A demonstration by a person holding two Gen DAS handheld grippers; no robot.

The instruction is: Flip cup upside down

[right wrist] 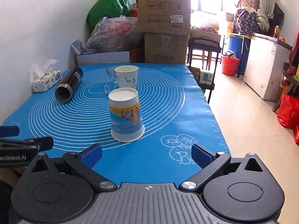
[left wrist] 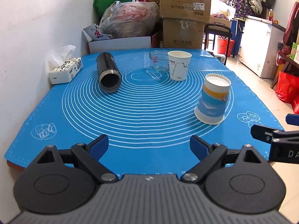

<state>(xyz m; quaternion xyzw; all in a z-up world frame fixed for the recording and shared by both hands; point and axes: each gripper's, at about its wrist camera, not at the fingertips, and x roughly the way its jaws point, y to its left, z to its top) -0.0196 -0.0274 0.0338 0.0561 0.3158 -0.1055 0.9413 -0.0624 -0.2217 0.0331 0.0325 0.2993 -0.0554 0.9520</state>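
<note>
A blue, white and yellow paper cup (left wrist: 213, 100) stands upside down, mouth down, on the blue mat (left wrist: 142, 115); it also shows in the right wrist view (right wrist: 126, 114). A white paper cup (left wrist: 179, 65) stands upright behind it, seen too in the right wrist view (right wrist: 127, 77). My left gripper (left wrist: 149, 146) is open and empty over the mat's near edge. My right gripper (right wrist: 146, 155) is open and empty, just short of the upside-down cup. Each gripper's tip shows at the edge of the other's view.
A black flask (left wrist: 108, 72) lies on its side at the left. A clear glass jar (left wrist: 158, 60) stands behind the white cup. A tissue box (left wrist: 65, 69) sits by the wall. Cardboard boxes (left wrist: 185, 15) and bags stand behind the table. The table edge drops to floor on the right.
</note>
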